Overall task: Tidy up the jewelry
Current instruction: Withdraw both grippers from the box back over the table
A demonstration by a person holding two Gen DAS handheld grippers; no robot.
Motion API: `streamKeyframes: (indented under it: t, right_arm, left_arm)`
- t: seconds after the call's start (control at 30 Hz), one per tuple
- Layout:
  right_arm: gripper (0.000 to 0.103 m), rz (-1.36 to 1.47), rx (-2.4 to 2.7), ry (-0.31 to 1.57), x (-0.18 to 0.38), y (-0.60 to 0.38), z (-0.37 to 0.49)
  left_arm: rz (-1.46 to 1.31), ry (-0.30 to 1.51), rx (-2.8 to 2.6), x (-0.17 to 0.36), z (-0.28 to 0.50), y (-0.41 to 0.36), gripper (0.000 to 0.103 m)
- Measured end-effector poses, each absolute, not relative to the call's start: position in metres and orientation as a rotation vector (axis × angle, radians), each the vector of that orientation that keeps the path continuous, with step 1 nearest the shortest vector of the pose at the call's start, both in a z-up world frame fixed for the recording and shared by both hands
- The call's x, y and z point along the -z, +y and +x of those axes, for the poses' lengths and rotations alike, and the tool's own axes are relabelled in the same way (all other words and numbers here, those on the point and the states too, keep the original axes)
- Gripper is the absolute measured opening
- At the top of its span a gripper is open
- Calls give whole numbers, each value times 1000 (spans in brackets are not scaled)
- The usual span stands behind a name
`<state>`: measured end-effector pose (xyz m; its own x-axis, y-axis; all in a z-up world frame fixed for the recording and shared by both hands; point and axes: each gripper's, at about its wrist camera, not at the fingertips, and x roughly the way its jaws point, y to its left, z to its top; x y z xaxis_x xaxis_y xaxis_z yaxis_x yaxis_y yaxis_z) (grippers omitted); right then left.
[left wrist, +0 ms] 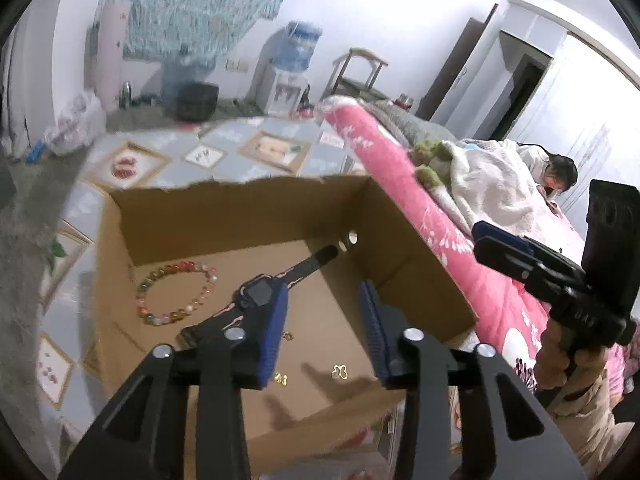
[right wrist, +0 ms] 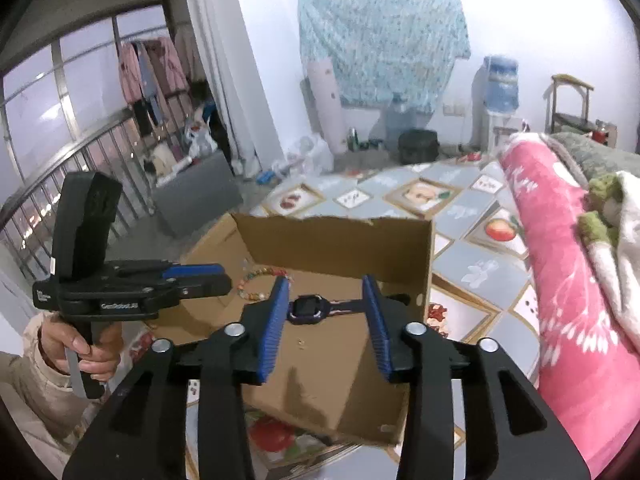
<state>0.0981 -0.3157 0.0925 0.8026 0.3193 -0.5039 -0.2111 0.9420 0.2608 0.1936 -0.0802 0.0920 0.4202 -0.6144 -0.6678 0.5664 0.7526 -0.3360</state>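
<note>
Bed (left wrist: 440,216) — pink floral cover, heaped blankets; it runs along one side of the work area, just beside the box.

Patterned mat (right wrist: 476,204) — grey and cream tiles with fruit pictures, spread under the box.

Cardboard box (left wrist: 240,200) — open top, torn rim, plain floor; it serves as the jewelry container.

Left gripper (left wrist: 324,328) — jaws parted, blue pads bare, nothing between them; it hovers above the near part of the box and touches nothing.

Right gripper (right wrist: 326,324) — jaws likewise parted and empty, poised over the box. The watch shows between its pads, though it appears to lie on the box floor below.

Watch (left wrist: 258,294) — dark case, strap laid out straight across the box floor toward the far corner.

Bead bracelet (left wrist: 176,294) — multicoloured ring, flat on the floor beside the watch.

Small gold pieces (left wrist: 340,371) — probably earrings, scattered near the front of the floor.

Risks, as judged: the gold pieces are tiny and loose, so wide pads could flick them aside or lose them beneath a shifted strap. A low pass might also catch the torn rim and drag the light box.
</note>
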Motion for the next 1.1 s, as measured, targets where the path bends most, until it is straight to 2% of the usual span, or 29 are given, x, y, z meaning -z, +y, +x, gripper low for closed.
streamKeyframes:
  t: [0.27,0.43,0.63,0.8,0.93,1.1]
  right_arm:
    - [64,237,-266,446,-112,-330,28]
    - [67,285,-243,464,-100,-338,2]
    - [71,316,-210,663,-47,-328,1]
    - [72,223,-46,872,5,-302,17]
    - [72,221,-27,957,36,-287,20]
    - [72,240,-80,969,44,-268,23]
  left_arm:
    - [40,738,743,-132,117,-38,81]
    - [80,733,752,-132,76,-9,92]
    - [188,895,673,-78,59,-16,95]
    - [273,1005,575,-19,65,-36,95]
    - [321,1047,540,12,67,-51,95]
    - [331,1079,531,26,67,-59,95]
